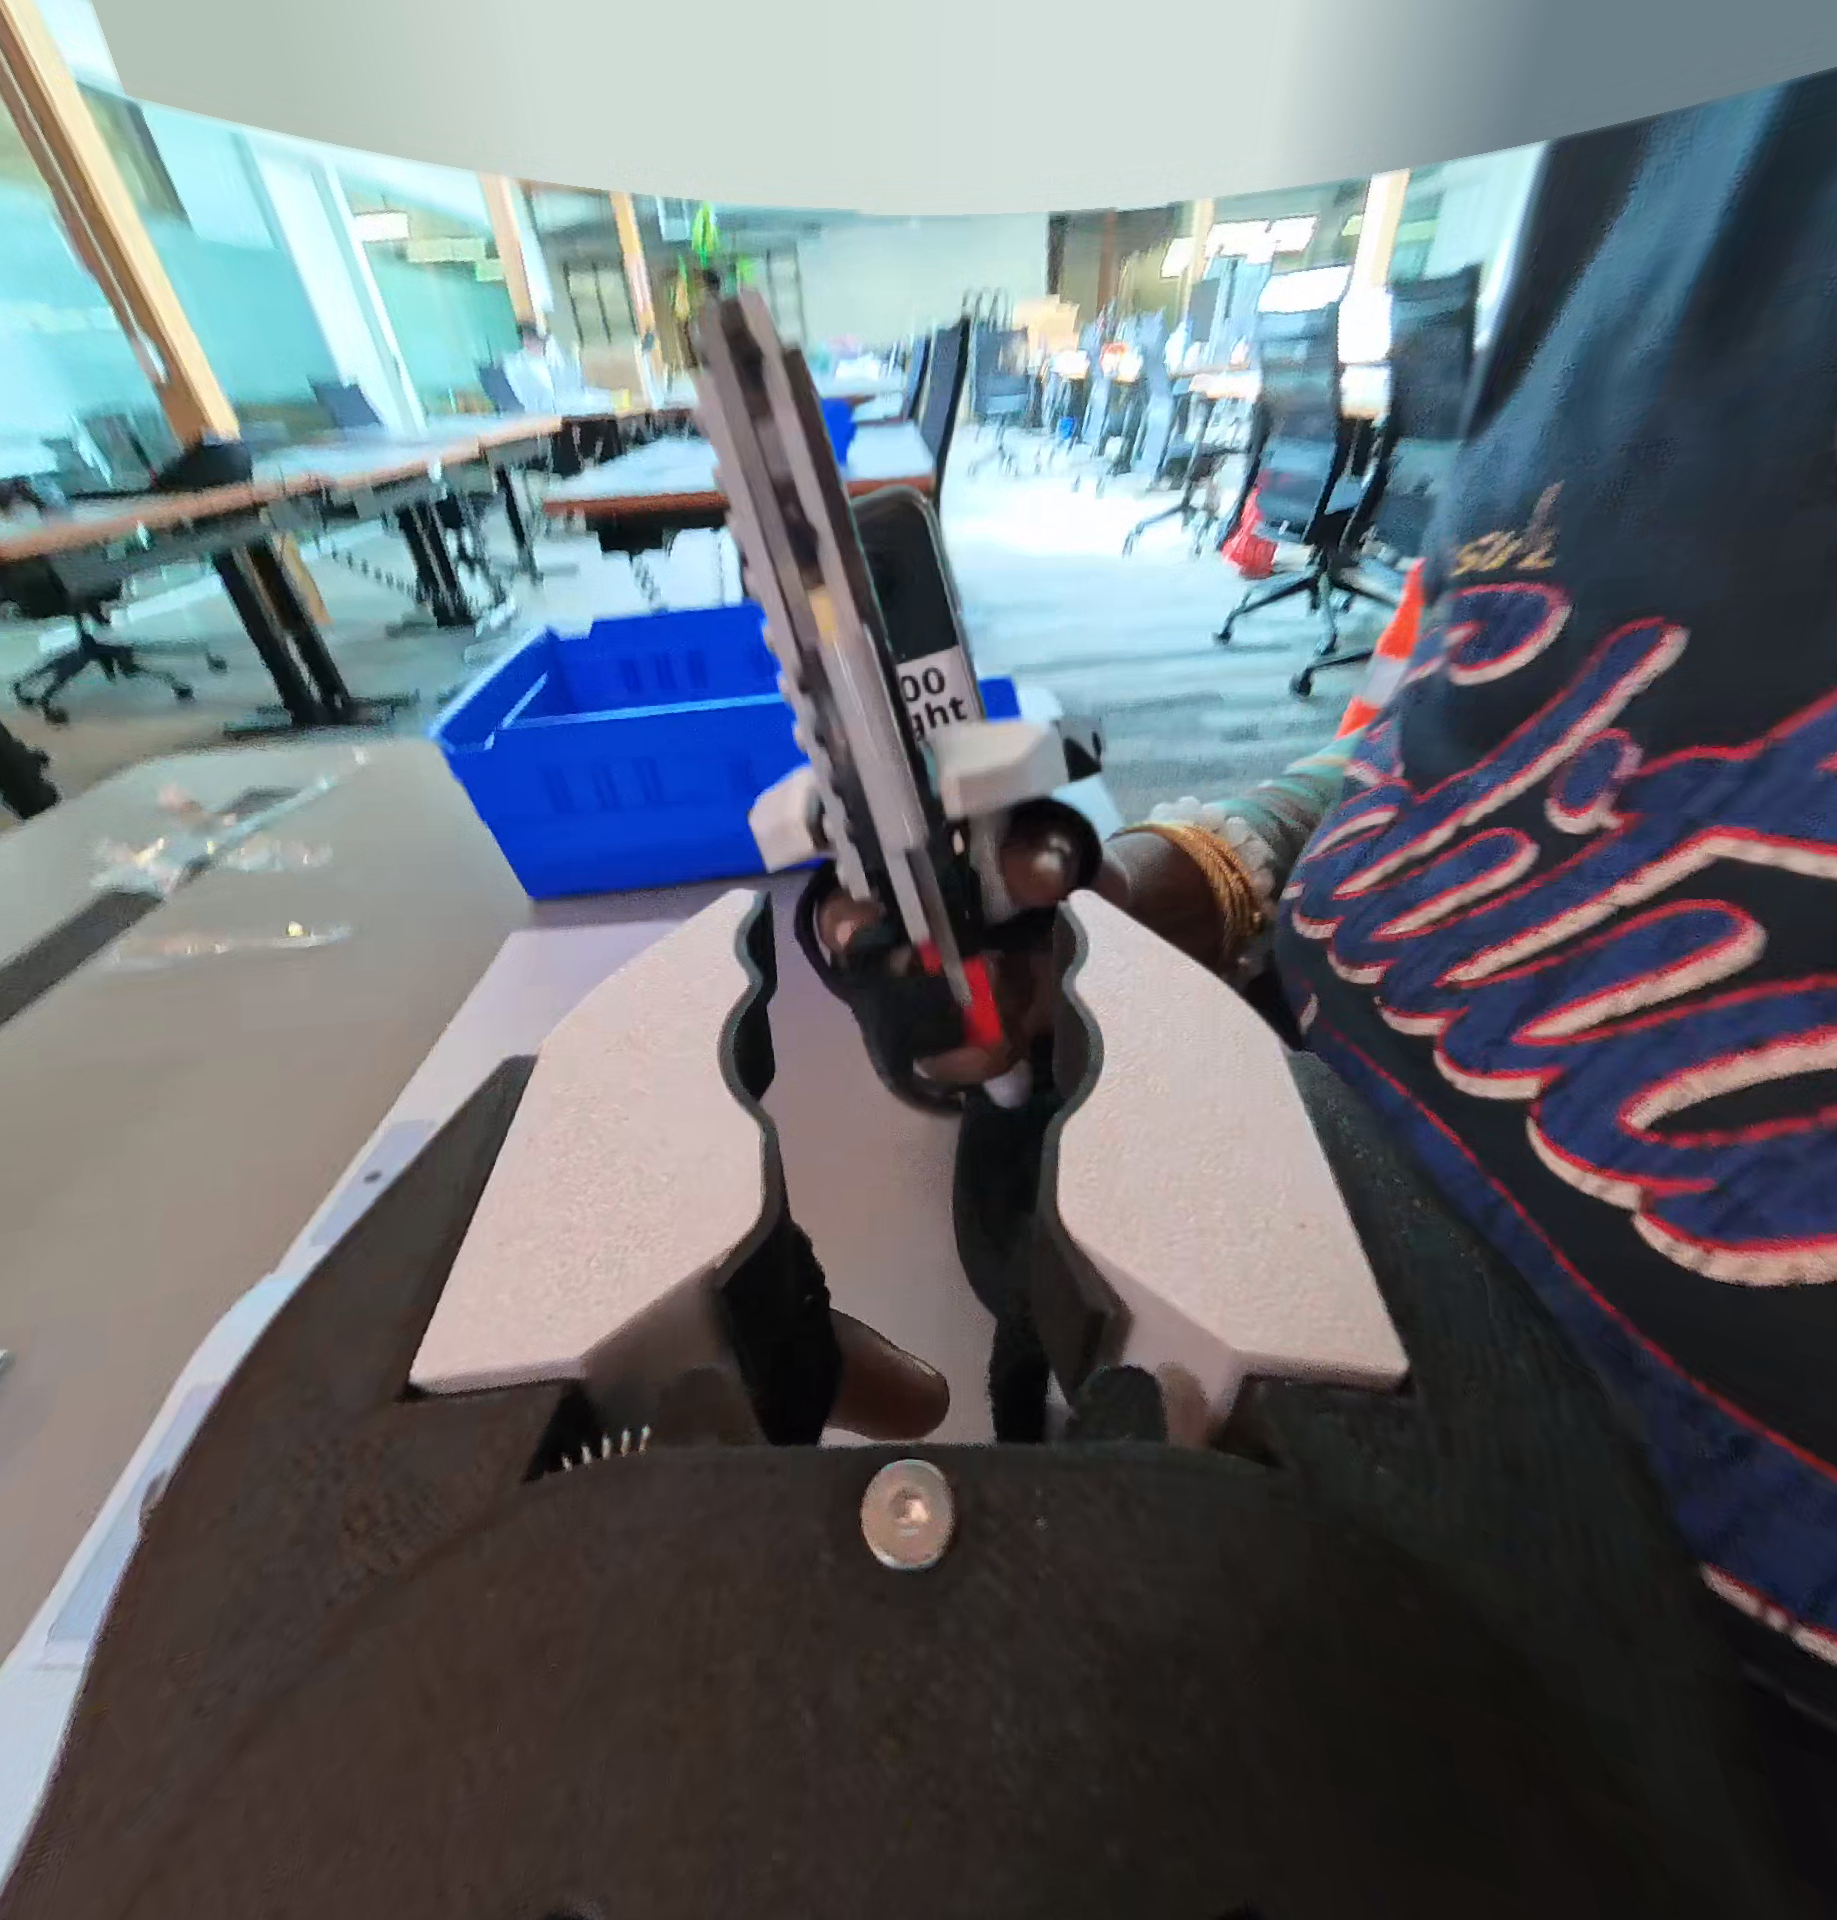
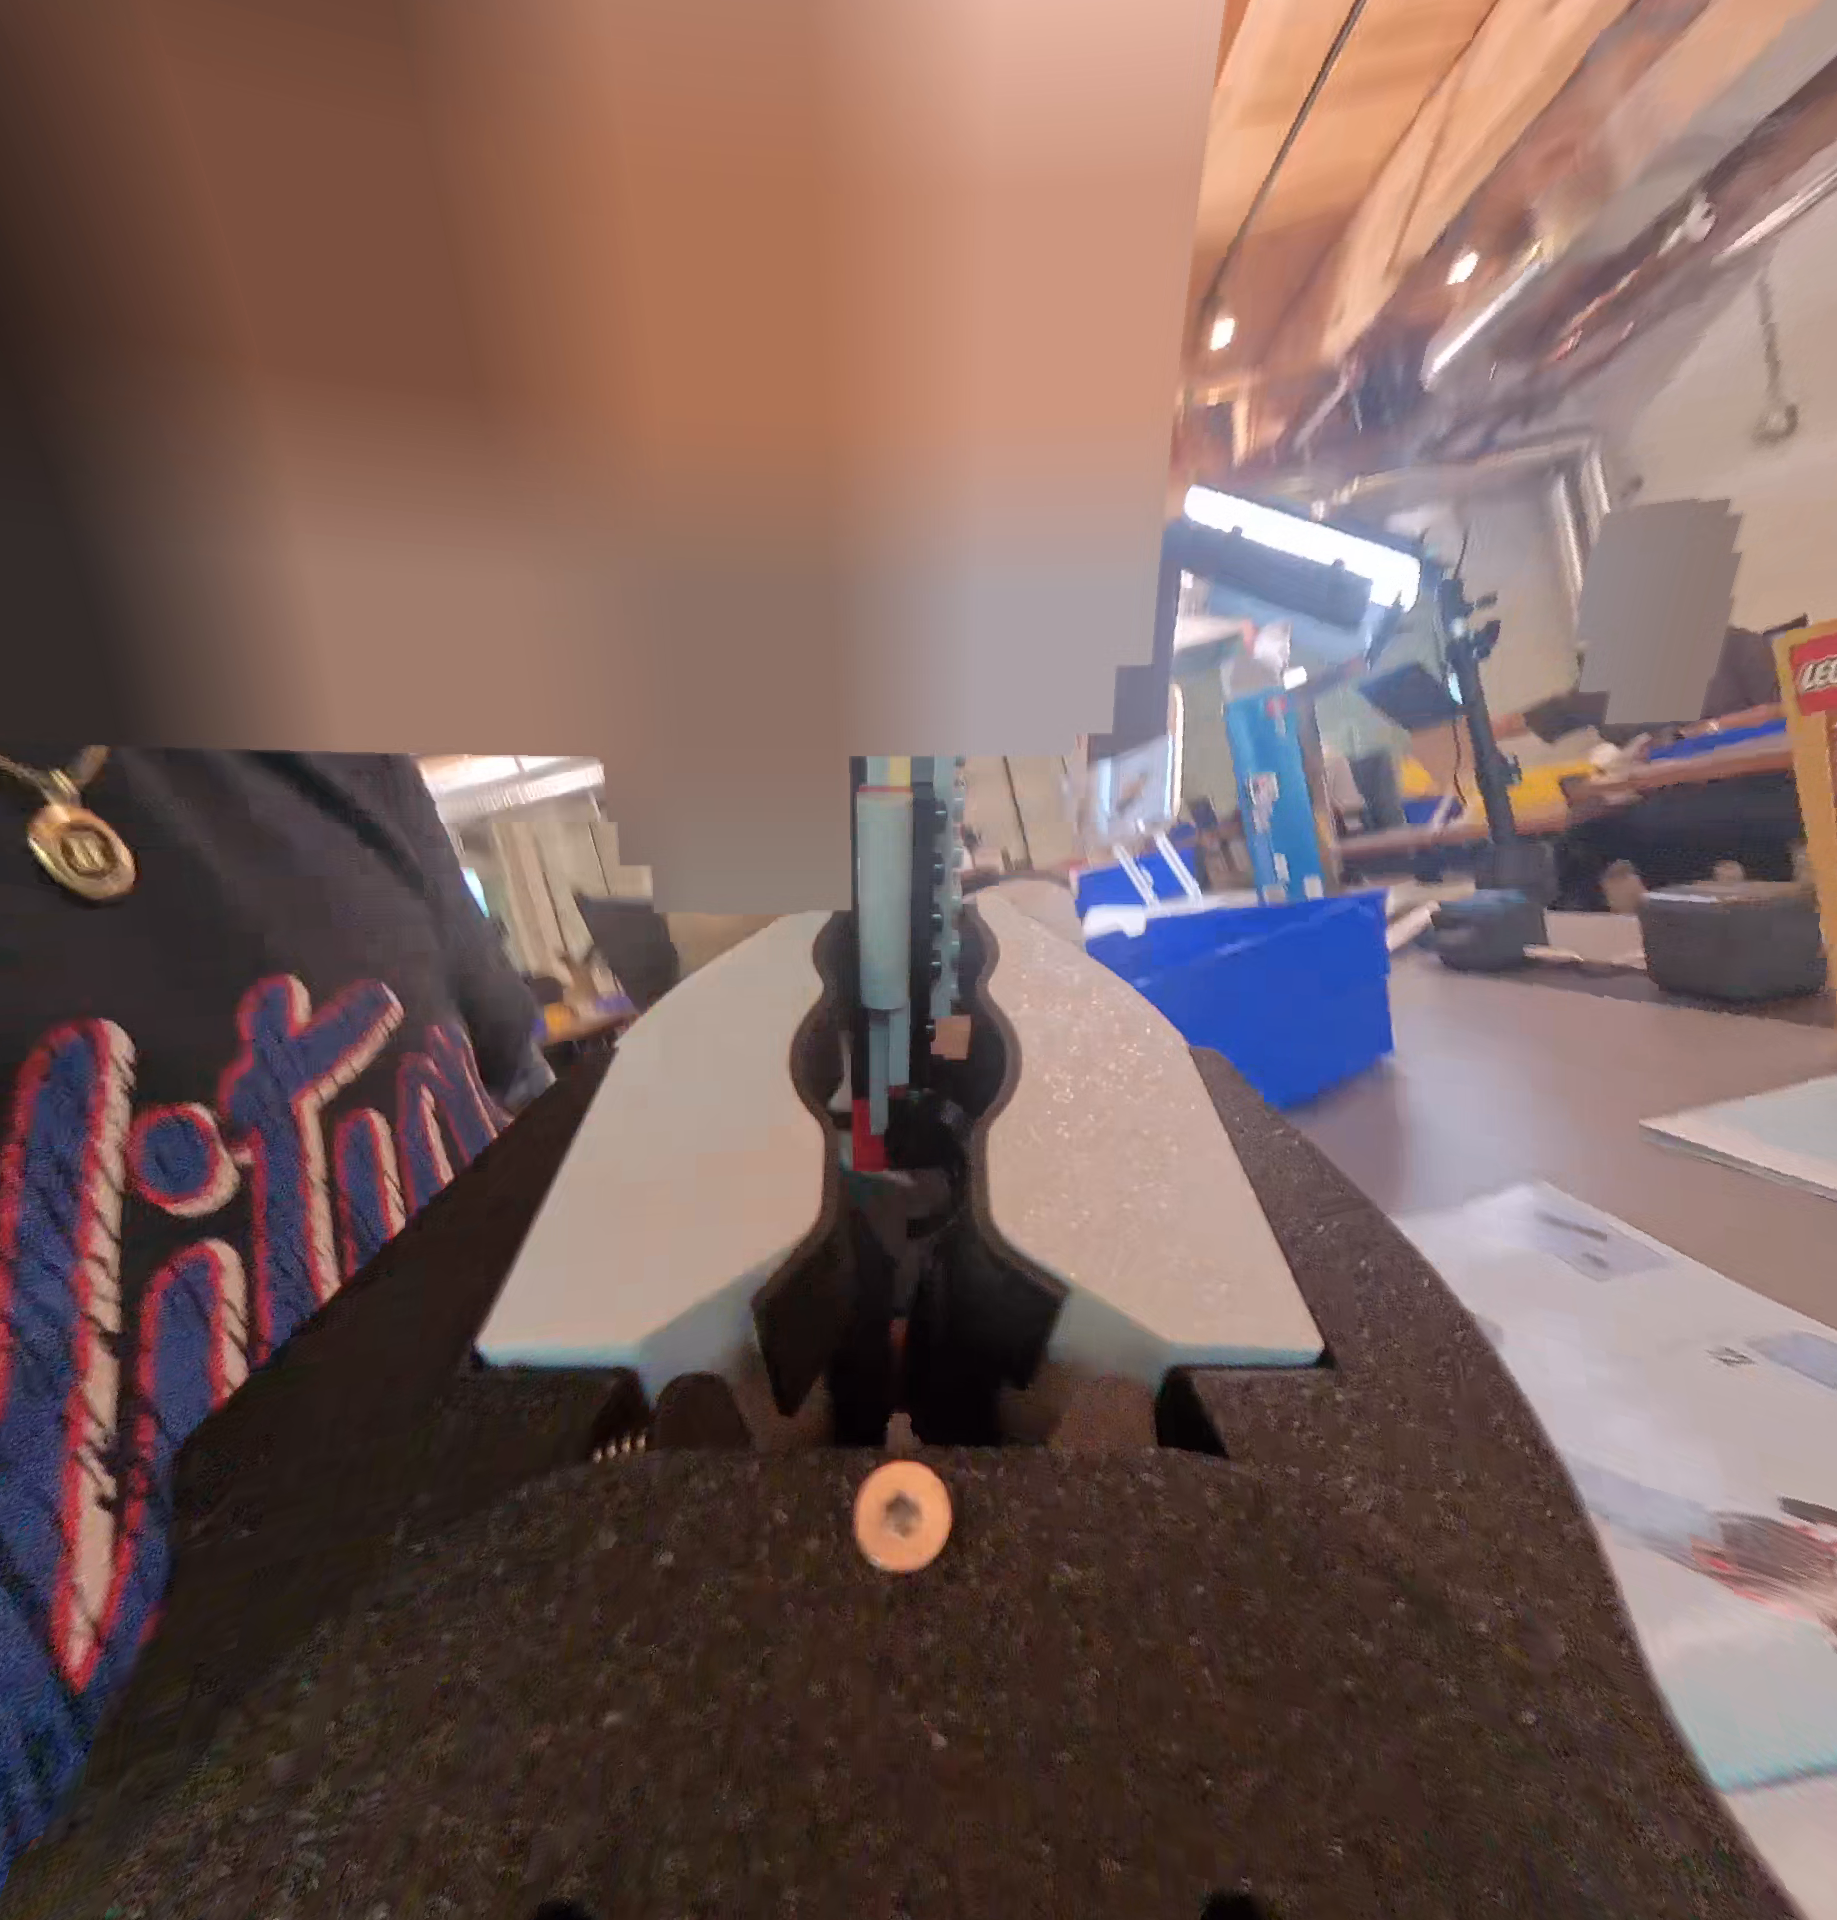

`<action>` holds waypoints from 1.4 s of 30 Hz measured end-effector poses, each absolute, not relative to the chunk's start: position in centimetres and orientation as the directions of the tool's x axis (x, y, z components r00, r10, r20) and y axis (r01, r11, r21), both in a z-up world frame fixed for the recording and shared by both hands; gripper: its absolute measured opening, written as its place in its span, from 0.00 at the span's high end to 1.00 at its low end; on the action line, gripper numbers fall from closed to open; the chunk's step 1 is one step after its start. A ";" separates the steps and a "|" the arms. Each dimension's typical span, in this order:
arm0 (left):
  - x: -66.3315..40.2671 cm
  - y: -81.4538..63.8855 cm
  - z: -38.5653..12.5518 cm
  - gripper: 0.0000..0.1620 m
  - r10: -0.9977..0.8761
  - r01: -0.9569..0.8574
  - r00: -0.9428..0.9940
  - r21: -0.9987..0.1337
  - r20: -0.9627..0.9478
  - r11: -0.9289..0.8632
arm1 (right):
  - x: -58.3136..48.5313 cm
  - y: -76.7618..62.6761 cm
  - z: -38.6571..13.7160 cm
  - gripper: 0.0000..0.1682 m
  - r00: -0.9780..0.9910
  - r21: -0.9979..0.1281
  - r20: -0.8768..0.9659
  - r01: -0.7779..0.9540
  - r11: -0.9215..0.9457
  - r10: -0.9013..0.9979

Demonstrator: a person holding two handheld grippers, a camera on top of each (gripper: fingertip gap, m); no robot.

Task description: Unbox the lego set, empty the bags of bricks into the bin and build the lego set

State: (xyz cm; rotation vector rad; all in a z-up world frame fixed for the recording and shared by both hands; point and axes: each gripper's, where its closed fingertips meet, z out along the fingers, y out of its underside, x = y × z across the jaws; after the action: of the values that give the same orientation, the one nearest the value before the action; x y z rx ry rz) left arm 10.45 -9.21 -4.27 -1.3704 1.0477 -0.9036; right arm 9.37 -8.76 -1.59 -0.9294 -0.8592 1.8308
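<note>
gripping one long grey-and-black lego build [image 2: 909, 935] edge-on, my right tongs [image 2: 909, 997] clamp it between their pale fingers. my left tongs [image 1: 914, 997] sit slightly apart; the same build [image 1: 800, 582] rises just beyond them, held in the other tongs. each view shows one blue bin [image 1: 623, 748] on the grey table [image 1: 270, 1039]. only the right view shows the yellow lego box [image 2: 1833, 821] and instruction pages [image 2: 1672, 1455], both carrying print.
</note>
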 end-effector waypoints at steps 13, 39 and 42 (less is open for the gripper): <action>15.6 -9.3 -1.1 0.63 -0.904 -0.176 0.387 -0.977 -0.183 0.122 | 13.3 -10.9 1.2 0.89 -0.338 -0.806 0.124 -0.582 -0.104 0.933; 16.4 -9.5 -1.4 0.63 -0.887 -0.215 0.365 -0.953 -0.283 0.215 | 12.8 -11.1 0.5 0.89 -0.385 -0.840 0.109 -0.529 -0.122 0.916; 16.3 -9.7 -1.3 0.63 -0.884 -0.188 0.379 -0.959 -0.272 0.214 | 12.7 -11.3 0.6 0.89 -0.399 -0.838 0.097 -0.527 -0.142 0.912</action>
State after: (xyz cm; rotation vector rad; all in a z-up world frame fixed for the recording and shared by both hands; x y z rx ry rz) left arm 16.29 -9.67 -1.26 -1.2888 1.1050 -0.6537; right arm 12.70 -11.29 0.56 -0.5483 -1.0271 1.7437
